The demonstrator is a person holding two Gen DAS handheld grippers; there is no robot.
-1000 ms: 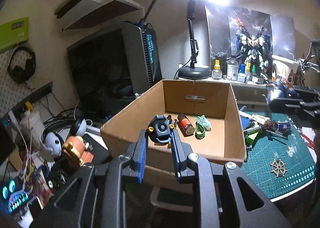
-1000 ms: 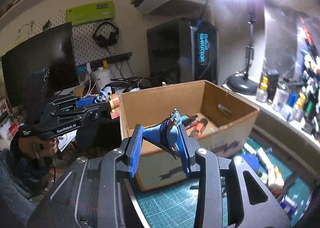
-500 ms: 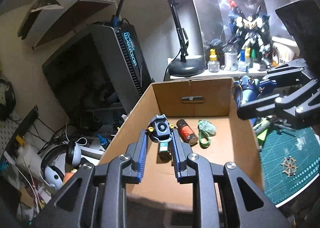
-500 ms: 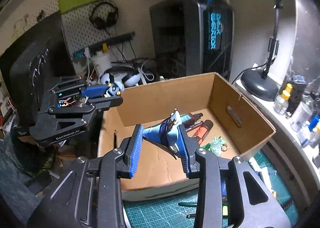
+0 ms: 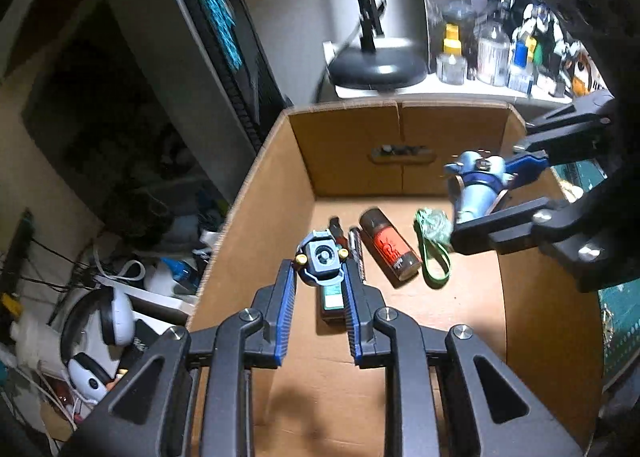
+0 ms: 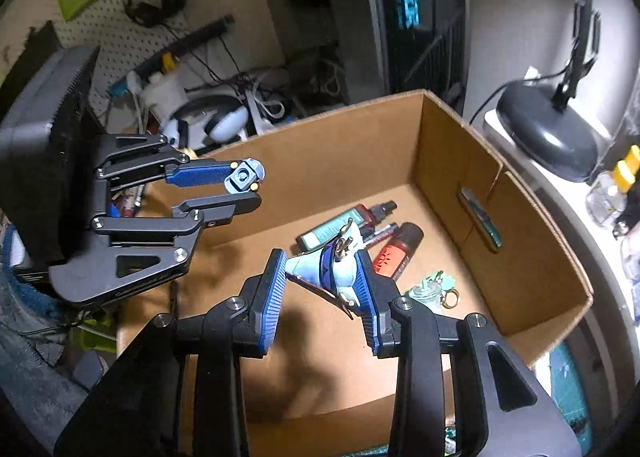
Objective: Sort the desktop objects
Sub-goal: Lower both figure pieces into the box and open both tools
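An open cardboard box (image 5: 348, 137) (image 6: 452, 145) holds a red-labelled can (image 5: 390, 249) (image 6: 396, 251), a green-labelled tube (image 6: 336, 227), pens and a green keyring charm (image 5: 432, 235) (image 6: 428, 291). My left gripper (image 5: 320, 275) (image 6: 244, 187) is shut on a small blue-grey toy part (image 5: 321, 259) (image 6: 242, 177) above the box's left side. My right gripper (image 6: 322, 269) (image 5: 480, 197) is shut on a light blue cone-shaped toy part (image 6: 334, 267) (image 5: 478, 187) above the box's right side.
A black PC tower (image 5: 200, 69) stands behind the box. A black lamp base (image 5: 378, 65) (image 6: 548, 137) and small bottles (image 5: 492, 53) sit on a white shelf. White headphones (image 5: 100, 333) and cables lie left. A green cutting mat (image 5: 620, 321) lies right.
Both grippers moved forward and tilted down over the box, each keeping its toy part. The right gripper now hangs further over the box interior.
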